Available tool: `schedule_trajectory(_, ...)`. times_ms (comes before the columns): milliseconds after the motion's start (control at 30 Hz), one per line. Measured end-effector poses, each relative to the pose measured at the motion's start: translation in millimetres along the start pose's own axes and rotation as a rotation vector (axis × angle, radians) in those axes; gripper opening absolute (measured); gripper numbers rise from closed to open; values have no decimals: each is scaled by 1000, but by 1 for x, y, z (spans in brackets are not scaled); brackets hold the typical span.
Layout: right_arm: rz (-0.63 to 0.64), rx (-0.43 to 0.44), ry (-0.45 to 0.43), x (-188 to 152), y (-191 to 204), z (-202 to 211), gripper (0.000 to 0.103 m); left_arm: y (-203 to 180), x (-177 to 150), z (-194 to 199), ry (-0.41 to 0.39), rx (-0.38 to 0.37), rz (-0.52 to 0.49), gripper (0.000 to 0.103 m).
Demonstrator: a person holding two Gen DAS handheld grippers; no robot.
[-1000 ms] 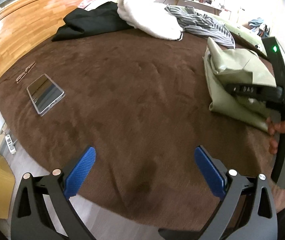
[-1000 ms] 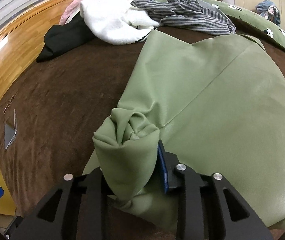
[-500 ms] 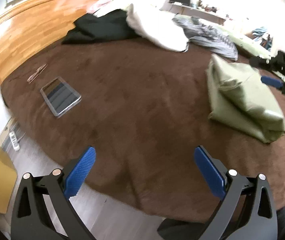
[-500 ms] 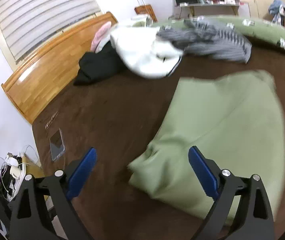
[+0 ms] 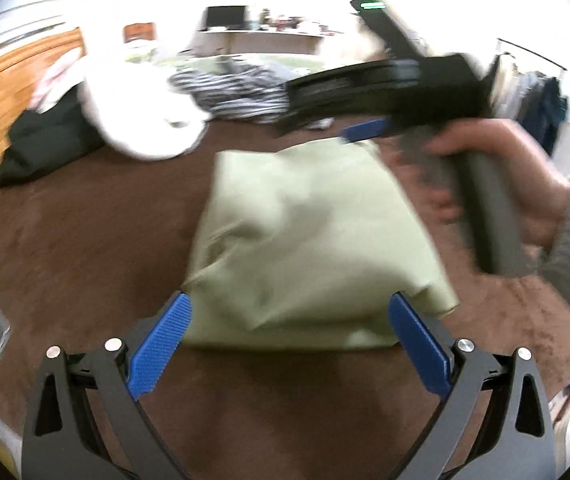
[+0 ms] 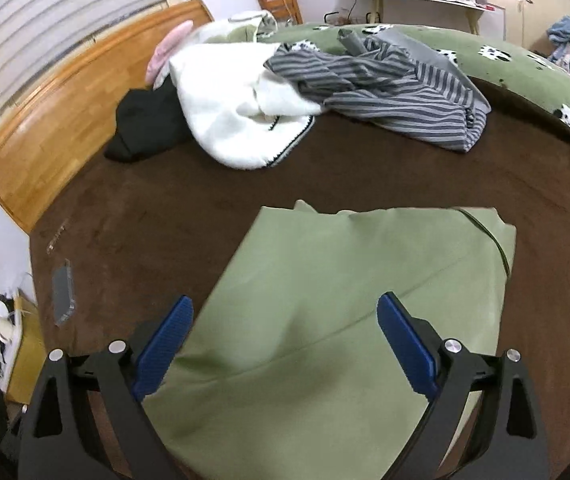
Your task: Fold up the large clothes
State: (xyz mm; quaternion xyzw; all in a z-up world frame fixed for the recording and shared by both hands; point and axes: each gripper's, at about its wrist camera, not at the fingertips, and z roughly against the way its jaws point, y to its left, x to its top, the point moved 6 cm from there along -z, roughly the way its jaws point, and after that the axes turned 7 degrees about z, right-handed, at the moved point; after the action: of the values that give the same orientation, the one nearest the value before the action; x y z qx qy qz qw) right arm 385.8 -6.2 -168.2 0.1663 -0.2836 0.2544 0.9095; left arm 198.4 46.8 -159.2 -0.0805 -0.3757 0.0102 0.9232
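A folded pale green garment (image 5: 309,248) lies on the brown bed cover (image 5: 85,232). It also shows in the right wrist view (image 6: 349,320). My left gripper (image 5: 291,344) is open and empty, just at the garment's near edge. My right gripper (image 6: 285,344) is open and empty above the garment. In the left wrist view the right gripper shows from the side (image 5: 365,130), held in a hand above the garment's far right corner.
A white fleece (image 6: 237,108), a grey striped garment (image 6: 397,92) and a black garment (image 6: 145,124) lie piled at the far side. A wooden headboard (image 6: 69,120) stands at the left. A phone (image 6: 63,292) lies near the bed's left edge.
My right gripper has let go of the green garment and lifted above it, open. My left gripper has swung right, up to the garment's near edge.
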Motion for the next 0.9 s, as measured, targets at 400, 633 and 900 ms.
schedule_trajectory(400,72,-49,163,5,-3,-110,92,1,-17,-81,80,8,11,97)
schedule_trajectory(633,95,-147,185,2,-6,-150,97,11,-37,-93,82,8,-4,97)
schedule_trajectory(900,73,-146,157,6,-12,-161,98,13,-49,-93,77,4,6,97)
